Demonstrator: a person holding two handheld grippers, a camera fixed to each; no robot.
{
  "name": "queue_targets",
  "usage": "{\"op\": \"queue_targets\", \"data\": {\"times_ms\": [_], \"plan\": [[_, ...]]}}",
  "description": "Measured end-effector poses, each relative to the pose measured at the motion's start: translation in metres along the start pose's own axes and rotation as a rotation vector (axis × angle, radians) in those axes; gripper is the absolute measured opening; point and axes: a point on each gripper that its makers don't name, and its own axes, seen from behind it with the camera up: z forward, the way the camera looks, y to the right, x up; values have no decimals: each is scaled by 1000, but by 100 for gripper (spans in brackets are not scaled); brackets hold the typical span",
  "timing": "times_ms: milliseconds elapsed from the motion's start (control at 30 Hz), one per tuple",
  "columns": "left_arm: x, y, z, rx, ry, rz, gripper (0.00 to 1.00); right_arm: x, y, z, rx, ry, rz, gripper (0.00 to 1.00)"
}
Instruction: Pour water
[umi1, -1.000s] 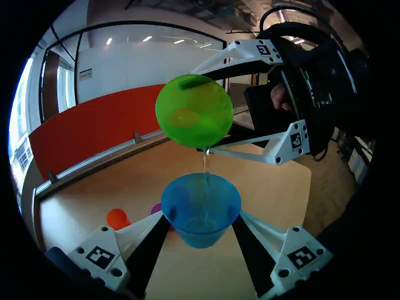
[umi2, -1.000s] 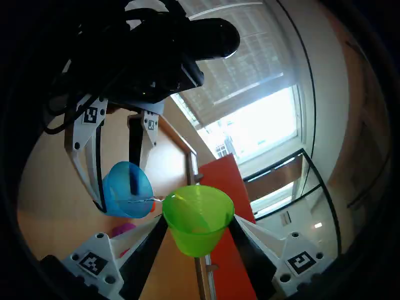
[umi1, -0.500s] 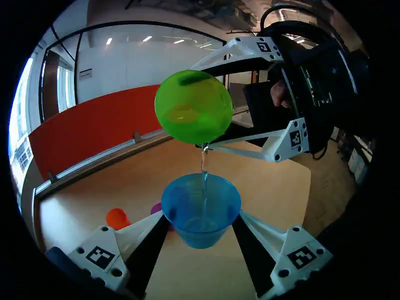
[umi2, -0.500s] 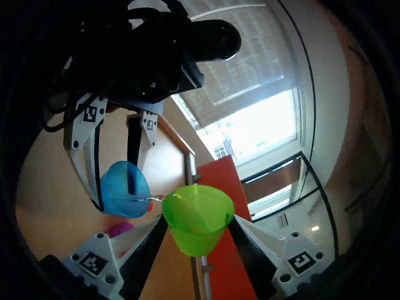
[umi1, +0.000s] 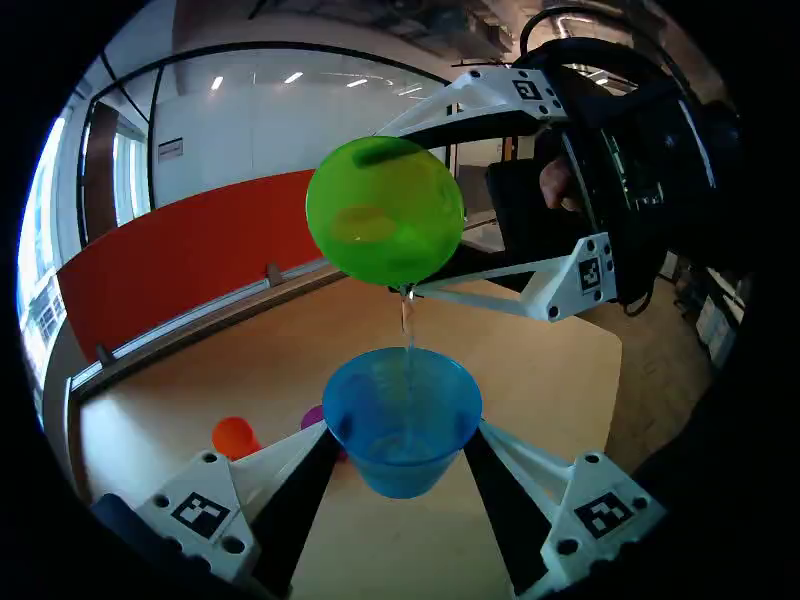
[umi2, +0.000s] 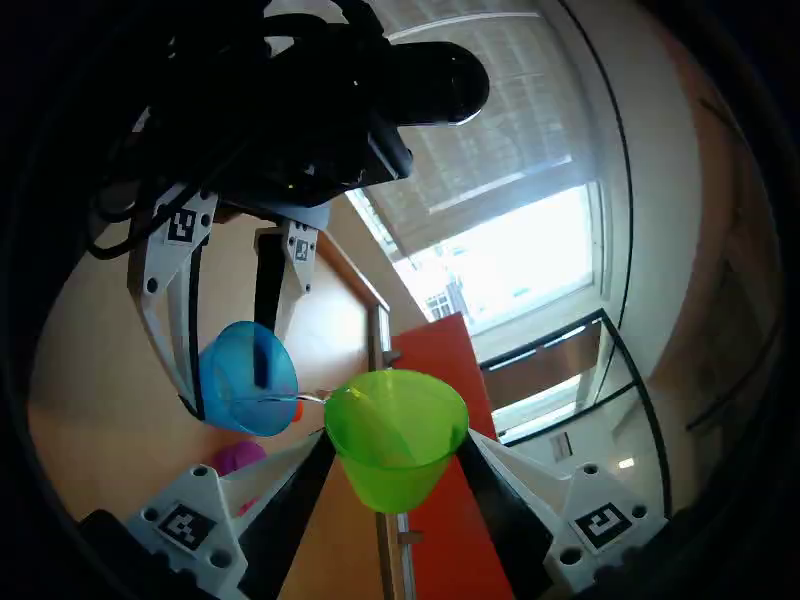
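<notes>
green cup (umi1: 385, 210) drifting up-left, still pouring | water (umi1: 406, 318) trickling into blue cup (umi1: 402, 418) | jaws clenching: left gripper (umi1: 400, 440) blue, right gripper (umi2: 397, 452) green

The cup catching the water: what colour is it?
Blue, and see-through. The blue cup shows best in the left gripper view.

green cup (umi1: 385, 212) translucent glossy plastic, blue cup (umi1: 402, 418) translucent smooth plastic, left gripper (umi1: 402, 432) matt white plastic, black inner faces, water (umi1: 405, 322) clear, table (umi1: 540, 370) below the tongs matt pale wood, wall panel (umi1: 190, 250) beyond them smooth red
</notes>
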Motion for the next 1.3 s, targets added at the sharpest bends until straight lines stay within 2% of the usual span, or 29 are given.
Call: {"op": "queue_targets", "data": {"times_ms": [1300], "plan": [[-1,0,-2,7,3,-1,83,5,10,3,-6,8,-81,89]]}}
